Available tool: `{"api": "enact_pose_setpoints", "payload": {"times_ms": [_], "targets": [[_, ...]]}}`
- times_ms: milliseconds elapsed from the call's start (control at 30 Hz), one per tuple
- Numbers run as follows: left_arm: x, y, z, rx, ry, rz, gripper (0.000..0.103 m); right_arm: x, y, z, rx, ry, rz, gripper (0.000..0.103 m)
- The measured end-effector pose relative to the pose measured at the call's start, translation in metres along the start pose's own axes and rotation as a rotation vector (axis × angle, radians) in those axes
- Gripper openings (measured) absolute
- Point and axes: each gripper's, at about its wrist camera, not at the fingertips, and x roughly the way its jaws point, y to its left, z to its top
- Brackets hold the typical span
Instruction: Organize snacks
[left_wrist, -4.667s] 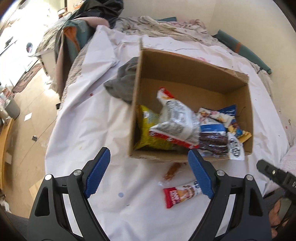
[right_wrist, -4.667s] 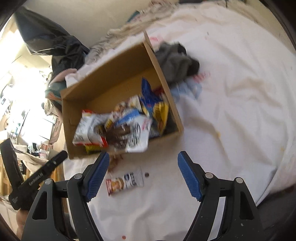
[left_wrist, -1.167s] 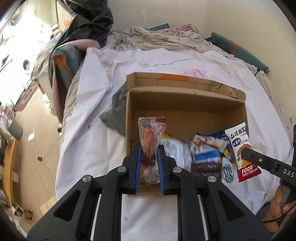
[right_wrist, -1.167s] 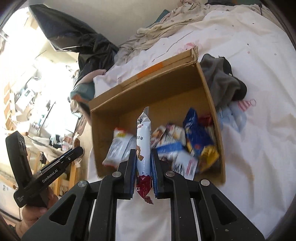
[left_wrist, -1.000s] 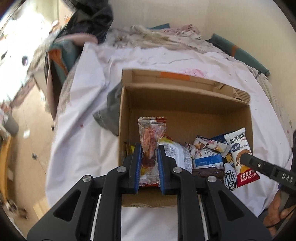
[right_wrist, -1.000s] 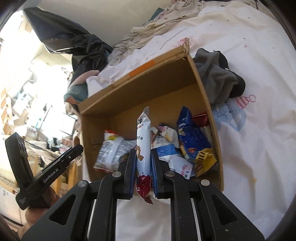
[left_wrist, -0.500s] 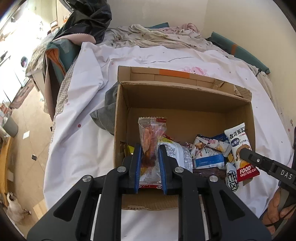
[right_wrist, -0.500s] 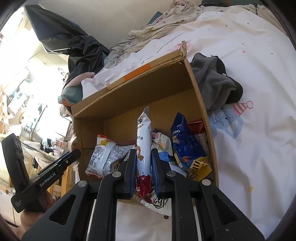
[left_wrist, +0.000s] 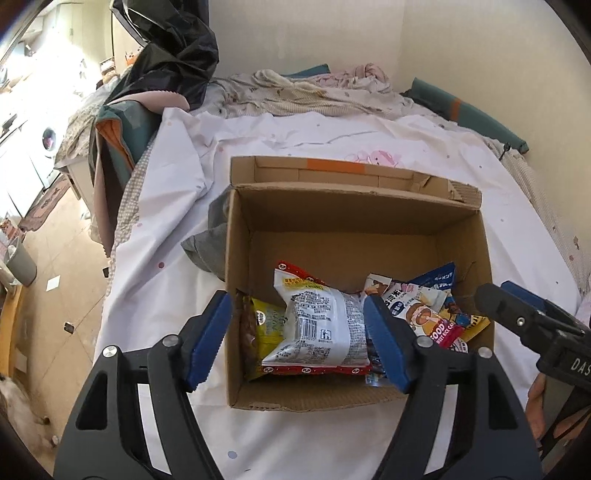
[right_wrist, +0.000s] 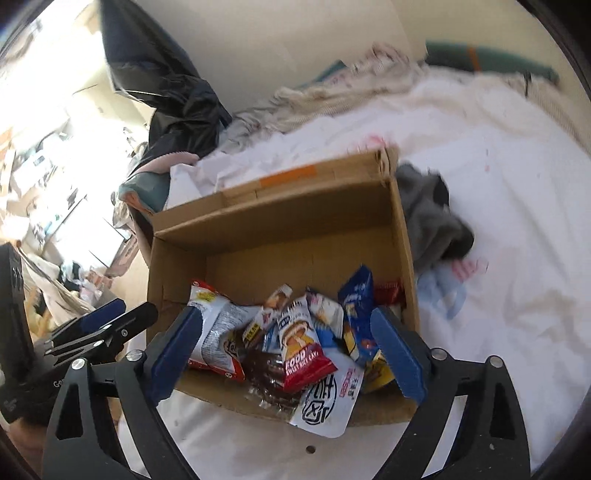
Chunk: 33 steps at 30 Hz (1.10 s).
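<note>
While both sets of blue-padded jaws are opening with nothing pinched between them, the open brown cardboard box (left_wrist: 354, 221) sits on the white bed sheet (left_wrist: 177, 280) just below and ahead of them, its far flap folded back and marked with a strip of orange tape. The left gripper (left_wrist: 297, 338) stands fairly wide over the box's near left corner; its pads frame a white crinkled snack bag with a red edge and black print (left_wrist: 319, 328), which lies loose in the box and is not touched by either pad. A yellow snack packet (left_wrist: 264, 325) lies tucked beside that bag against the left wall. The right gripper (right_wrist: 286, 352) is spread very wide over the box's near edge, and it too grips nothing; between its pads, lying free on the heap, is a red and white rice cake packet with a cartoon figure (right_wrist: 301, 350). Around it are a dark brown clear-wrapped snack (right_wrist: 264, 369), a blue foil packet (right_wrist: 356, 306) standing on end towards the right wall, and a white pouch with large black characters (right_wrist: 327, 400) that droops over the box's near rim. A crumpled grey cloth (right_wrist: 432, 218) lies on the sheet, touching the outside of the box. A black plastic bag (left_wrist: 170, 51) rises at the far end of the bed, well apart from the box
</note>
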Motion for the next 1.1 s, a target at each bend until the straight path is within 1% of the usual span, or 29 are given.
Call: {"api": "enact_pose_setpoints", "payload": {"times_ms": [167, 233, 300, 433, 467, 533, 567, 600, 633, 667, 700, 733, 767, 900, 967, 1033, 1100], "targets": [[-0.013, 0.004, -0.003, -0.002, -0.014, 0.003, 0.071, -0.017, 0.011, -0.003, -0.045, -0.045, -0.053, 0.101], [-0.022, 0.007, -0.006, -0.006, -0.038, 0.011, 0.071, -0.026, 0.012, -0.005, -0.052, -0.067, -0.076, 0.102], [-0.03, 0.01, -0.01, -0.018, -0.056, 0.022, 0.071, -0.036, 0.013, -0.007, -0.048, -0.082, -0.081, 0.102], [-0.044, 0.01, -0.02, -0.011, -0.073, 0.051, 0.072, -0.06, 0.015, -0.013, -0.058, -0.122, -0.106, 0.102], [-0.049, 0.009, -0.023, -0.013, -0.079, 0.049, 0.073, -0.064, 0.017, -0.015, -0.066, -0.132, -0.112, 0.102], [-0.056, 0.009, -0.028, -0.013, -0.09, 0.053, 0.079, -0.075, 0.019, -0.021, -0.08, -0.148, -0.125, 0.102], [-0.06, 0.008, -0.03, -0.012, -0.098, 0.061, 0.081, -0.079, 0.019, -0.024, -0.077, -0.151, -0.12, 0.102], [-0.064, 0.008, -0.034, -0.012, -0.105, 0.069, 0.086, -0.083, 0.018, -0.026, -0.069, -0.16, -0.11, 0.102], [-0.068, 0.009, -0.037, -0.013, -0.112, 0.069, 0.089, -0.089, 0.018, -0.029, -0.06, -0.171, -0.096, 0.102], [-0.073, 0.01, -0.042, -0.018, -0.119, 0.068, 0.09, -0.094, 0.019, -0.032, -0.052, -0.173, -0.094, 0.102], [-0.076, 0.01, -0.045, -0.02, -0.12, 0.07, 0.093, -0.097, 0.02, -0.034, -0.048, -0.174, -0.1, 0.103], [-0.078, 0.01, -0.048, -0.016, -0.116, 0.073, 0.1, -0.1, 0.022, -0.038, -0.047, -0.173, -0.106, 0.103], [-0.081, 0.01, -0.052, -0.009, -0.11, 0.076, 0.101, -0.102, 0.023, -0.041, -0.049, -0.17, -0.108, 0.103], [-0.094, 0.012, -0.067, -0.014, -0.116, 0.069, 0.101, -0.106, 0.029, -0.056, -0.057, -0.146, -0.12, 0.103], [-0.099, 0.015, -0.073, -0.029, -0.118, 0.068, 0.101, -0.101, 0.03, -0.066, -0.055, -0.107, -0.136, 0.103], [-0.1, 0.017, -0.08, -0.033, -0.097, 0.067, 0.102, -0.096, 0.03, -0.074, -0.045, -0.077, -0.134, 0.103], [-0.101, 0.02, -0.086, -0.039, -0.077, 0.063, 0.102, -0.098, 0.032, -0.078, -0.041, -0.082, -0.146, 0.103]]}}
